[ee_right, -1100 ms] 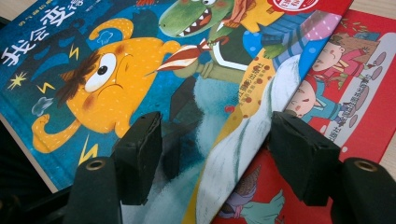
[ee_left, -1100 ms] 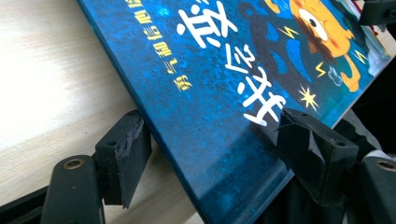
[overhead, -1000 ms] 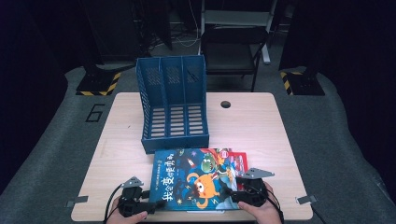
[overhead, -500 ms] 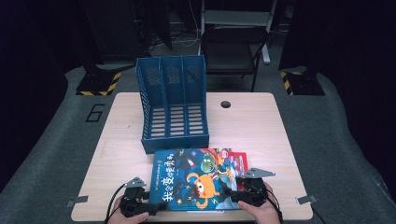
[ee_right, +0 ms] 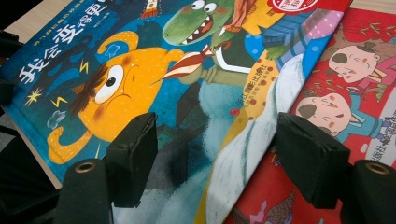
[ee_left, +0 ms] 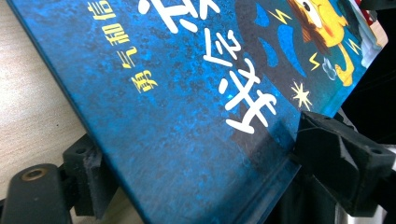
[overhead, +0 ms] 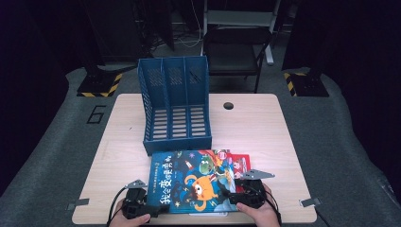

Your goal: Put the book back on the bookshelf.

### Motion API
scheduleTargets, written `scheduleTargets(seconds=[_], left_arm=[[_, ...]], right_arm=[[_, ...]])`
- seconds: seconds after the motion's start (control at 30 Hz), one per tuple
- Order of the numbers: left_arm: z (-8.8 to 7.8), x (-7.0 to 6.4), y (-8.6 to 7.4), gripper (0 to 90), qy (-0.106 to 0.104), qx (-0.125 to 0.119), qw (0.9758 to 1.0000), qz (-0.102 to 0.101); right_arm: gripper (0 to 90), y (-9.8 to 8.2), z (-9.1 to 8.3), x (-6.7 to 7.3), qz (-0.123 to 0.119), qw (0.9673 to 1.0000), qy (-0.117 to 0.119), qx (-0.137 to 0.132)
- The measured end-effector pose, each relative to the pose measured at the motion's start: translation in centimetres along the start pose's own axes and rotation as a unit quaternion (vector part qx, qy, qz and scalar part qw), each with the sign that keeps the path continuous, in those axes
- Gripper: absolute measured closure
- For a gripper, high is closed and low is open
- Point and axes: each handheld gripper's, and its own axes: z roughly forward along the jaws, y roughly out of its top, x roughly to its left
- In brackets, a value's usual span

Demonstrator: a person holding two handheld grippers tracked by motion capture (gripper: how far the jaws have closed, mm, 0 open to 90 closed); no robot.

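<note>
Two grippers sit at the near edge of the table (overhead: pixel 118 142), and we start at the left gripper (overhead: pixel 137 204): its jaws straddle the near left corner of the blue book (overhead: pixel 194 182), one below the cover and one above, and we read that as clamped on it, with the corner tipped up off the wood. Over at the right gripper (overhead: pixel 248 191), our jaws have just been opening and now stand wide apart above the cover, pressing on nothing. From there the blue book runs away from us, its long side pointing toward the blue file rack (overhead: pixel 175 106) just beyond its far edge. Beneath it a red book (overhead: pixel 239 163) pokes out to the right. We judge the left gripper has the hold for any lift toward the rack.
</note>
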Motion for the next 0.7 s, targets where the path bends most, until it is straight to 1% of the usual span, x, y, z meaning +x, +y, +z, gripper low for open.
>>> scheduleTargets(seconds=[0.1,0.13,0.2,0.27,0.33,0.37,0.47,0.57,0.6,0.63,0.67,0.7], left_arm=[[0.0,0.0,0.0,11.4,0.002,-0.001,1.0,0.0],[0.0,0.0,0.0,10.9,0.003,-0.002,1.0,-0.001],[0.1,0.0,0.0,10.2,0.006,-0.003,1.0,-0.002],[0.0,0.0,0.0,9.6,0.008,-0.004,1.0,-0.001],[0.0,0.0,0.1,9.6,0.009,-0.003,1.0,-0.001],[-0.1,0.0,0.1,9.7,0.008,0.001,1.0,-0.002],[-0.3,-0.1,0.1,9.8,0.012,0.0,0.9999,-0.001],[-0.6,-0.2,0.1,10.7,0.01,-0.007,0.9999,-0.007],[-0.8,-0.1,0.2,11.4,0.01,-0.007,0.9999,-0.006],[-1.0,-0.1,0.2,12.3,0.006,-0.009,0.9999,-0.009],[-1.2,-0.1,0.3,12.8,0.007,-0.013,0.9999,-0.006],[-1.4,-0.1,0.3,13.8,0.002,-0.017,0.9998,-0.011]], right_arm=[[29.5,0.0,0.0,0.1,0.003,1.0,-0.001,0.0],[29.5,0.0,0.1,0.1,0.0,1.0,-0.001,0.0],[29.5,0.0,0.1,0.1,0.0,1.0,0.0,0.0],[29.5,0.0,0.2,0.2,0.003,1.0,0.001,-0.003],[29.5,0.1,0.2,0.3,-0.001,1.0,0.001,-0.001],[29.5,0.1,0.2,0.3,-0.001,1.0,0.002,0.0],[29.5,0.1,0.3,0.3,0.001,1.0,0.004,0.0],[29.5,0.1,0.3,0.5,-0.001,1.0,0.005,0.003],[29.4,0.1,0.3,0.5,-0.003,1.0,0.006,0.002],[29.4,0.1,0.3,0.5,-0.002,1.0,0.006,0.003],[29.4,0.1,0.3,0.5,-0.002,1.0,0.007,0.003],[29.4,0.1,0.3,0.5,-0.002,1.0,0.008,0.004]])
